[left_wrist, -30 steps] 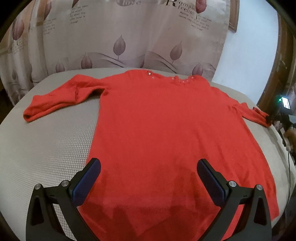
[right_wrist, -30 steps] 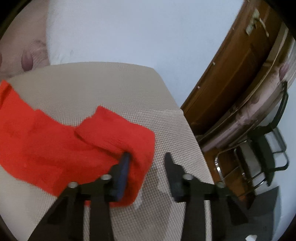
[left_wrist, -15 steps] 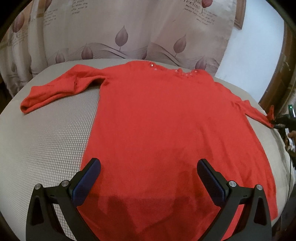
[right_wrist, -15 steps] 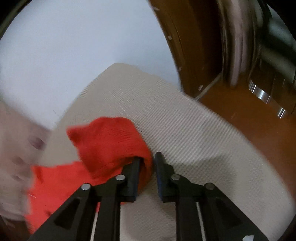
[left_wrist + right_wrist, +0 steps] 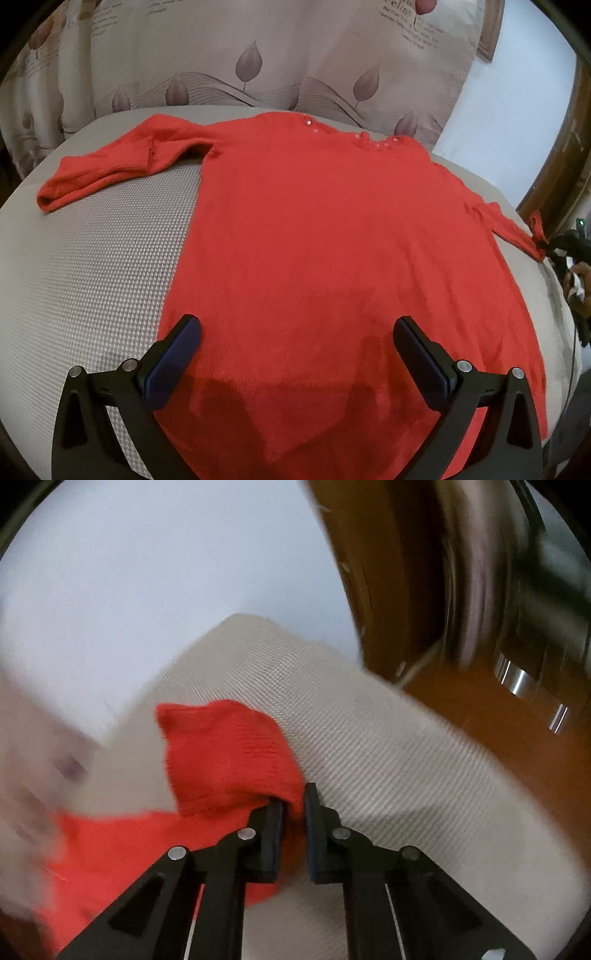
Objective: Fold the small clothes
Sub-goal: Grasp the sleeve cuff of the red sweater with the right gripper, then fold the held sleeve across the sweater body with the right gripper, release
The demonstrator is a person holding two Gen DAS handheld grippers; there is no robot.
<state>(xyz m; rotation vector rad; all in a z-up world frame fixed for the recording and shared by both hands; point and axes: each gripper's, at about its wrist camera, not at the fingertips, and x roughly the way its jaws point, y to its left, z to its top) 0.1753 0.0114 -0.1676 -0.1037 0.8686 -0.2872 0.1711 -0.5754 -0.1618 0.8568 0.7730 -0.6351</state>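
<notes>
So my right gripper [image 5: 293,805] was clamped on the cuff of the red sweater [image 5: 332,258], which lay flat on the bed [image 5: 92,277] off to its left, sleeve running sideways, while my left gripper [image 5: 297,349] hung wide open over the hem.

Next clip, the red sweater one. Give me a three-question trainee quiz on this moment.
1. True or false: the left gripper is shut on the red sweater.
2. Which part does the right gripper pinch? A) neckline B) sleeve cuff C) bottom hem
3. Fill in: the other sleeve lies on the ___ cushion.

Key: 1 false, it hovers open over the hem; 2 B; 3 grey.
</notes>
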